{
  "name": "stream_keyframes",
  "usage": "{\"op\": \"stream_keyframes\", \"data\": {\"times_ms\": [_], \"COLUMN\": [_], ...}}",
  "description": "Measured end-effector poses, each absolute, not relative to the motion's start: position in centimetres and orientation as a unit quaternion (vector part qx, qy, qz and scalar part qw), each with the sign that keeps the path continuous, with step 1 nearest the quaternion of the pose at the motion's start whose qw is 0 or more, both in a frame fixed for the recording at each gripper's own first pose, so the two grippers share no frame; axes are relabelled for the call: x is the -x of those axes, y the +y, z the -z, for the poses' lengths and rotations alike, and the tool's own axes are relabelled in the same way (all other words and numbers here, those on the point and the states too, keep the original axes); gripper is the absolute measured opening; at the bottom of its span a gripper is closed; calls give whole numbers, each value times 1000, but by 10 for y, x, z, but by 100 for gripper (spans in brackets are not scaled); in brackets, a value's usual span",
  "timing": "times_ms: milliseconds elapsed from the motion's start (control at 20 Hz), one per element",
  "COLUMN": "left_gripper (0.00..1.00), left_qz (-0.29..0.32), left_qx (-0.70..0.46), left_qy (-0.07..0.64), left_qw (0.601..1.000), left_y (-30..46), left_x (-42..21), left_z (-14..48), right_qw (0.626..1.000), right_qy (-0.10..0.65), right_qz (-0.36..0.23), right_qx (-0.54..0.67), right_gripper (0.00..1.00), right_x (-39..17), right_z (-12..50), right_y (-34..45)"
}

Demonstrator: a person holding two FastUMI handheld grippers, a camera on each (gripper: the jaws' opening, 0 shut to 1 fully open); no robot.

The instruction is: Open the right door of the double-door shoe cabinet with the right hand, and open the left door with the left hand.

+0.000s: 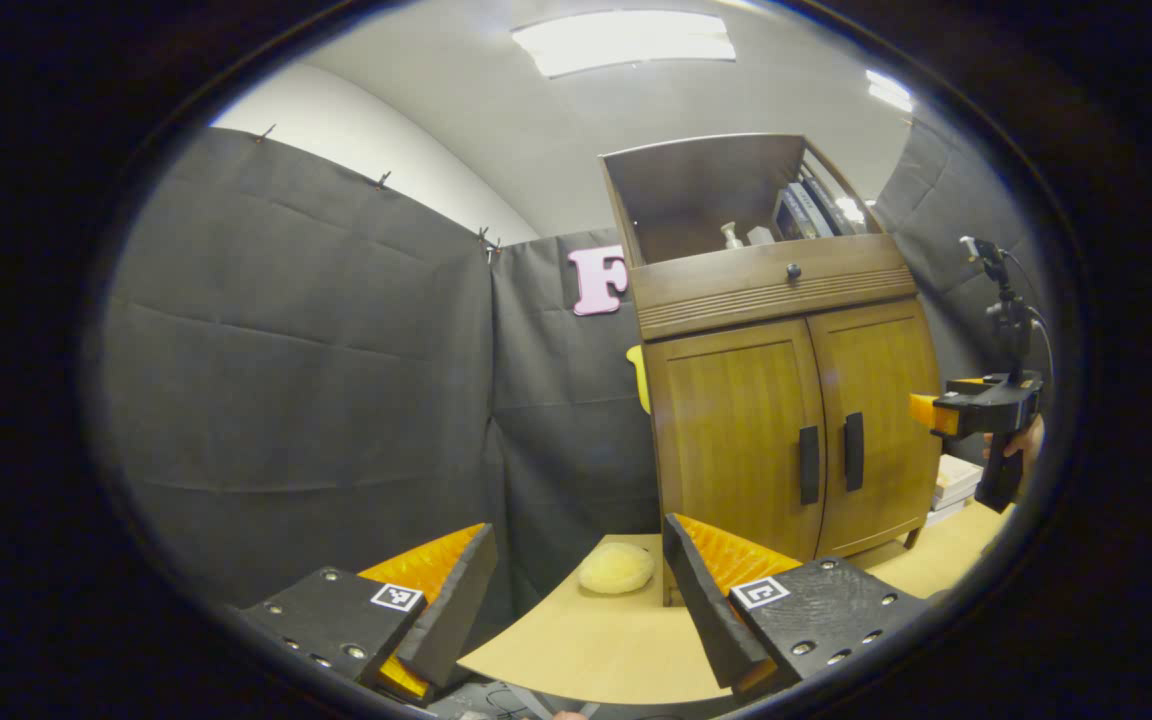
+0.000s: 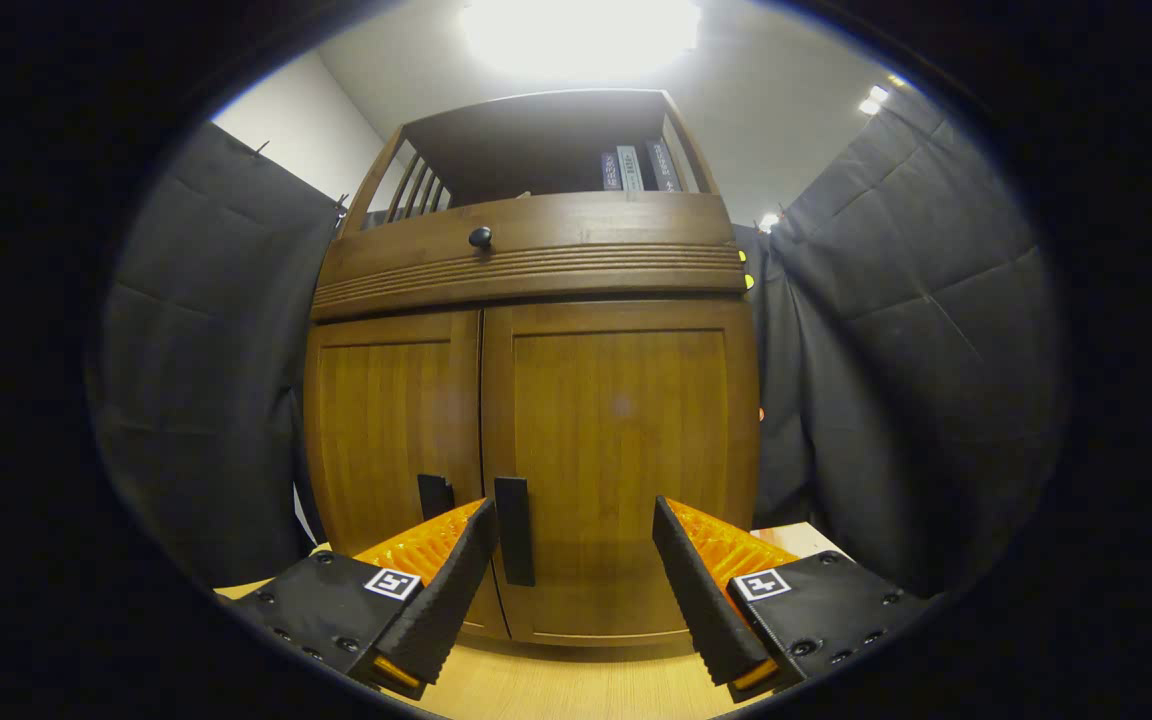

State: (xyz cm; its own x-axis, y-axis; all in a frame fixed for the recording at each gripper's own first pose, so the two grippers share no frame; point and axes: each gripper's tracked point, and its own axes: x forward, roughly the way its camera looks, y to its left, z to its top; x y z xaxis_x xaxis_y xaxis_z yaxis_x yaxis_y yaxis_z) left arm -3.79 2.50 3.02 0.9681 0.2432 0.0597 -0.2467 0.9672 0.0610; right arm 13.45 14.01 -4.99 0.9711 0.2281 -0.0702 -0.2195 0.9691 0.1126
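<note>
A brown wooden shoe cabinet (image 1: pixel 776 300) stands on a light tabletop, both doors closed. Two dark vertical handles sit side by side at the middle seam: the left door's handle (image 1: pixel 809 464) and the right door's handle (image 1: pixel 853 451). My left gripper (image 1: pixel 576 590) is open, well back from the cabinet and left of it. In the right gripper view the cabinet (image 2: pixel 536 260) is close. My right gripper (image 2: pixel 571 575) is open in front of the right door (image 2: pixel 626 460), with that door's handle (image 2: pixel 514 543) just inside its left finger. The right gripper (image 1: pixel 941 412) also appears beside the cabinet in the left gripper view, held by a hand.
A pale round sponge-like lump (image 1: pixel 616 567) lies on the tabletop (image 1: pixel 586 650) left of the cabinet's foot. A drawer with a small dark knob (image 2: pixel 480 237) sits above the doors, and books (image 2: pixel 636 167) stand on the open top shelf. White boxes (image 1: pixel 956 480) are stacked right of the cabinet.
</note>
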Motion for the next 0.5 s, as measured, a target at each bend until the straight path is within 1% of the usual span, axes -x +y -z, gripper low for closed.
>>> {"op": "stream_keyframes", "data": {"times_ms": [50,500], "left_gripper": [96,96], "left_qz": [-129,-173], "left_qx": [-33,-39], "left_qy": [-26,-13], "left_qw": [991,984], "left_y": [26,33], "left_x": [40,51], "left_z": [-31,-33], "right_qw": [991,989], "right_qy": [46,65], "right_qz": [-115,-124], "right_qx": [-56,-49], "right_gripper": [98,98], "right_x": [-140,-188], "right_z": [54,90], "right_y": [146,187]}}
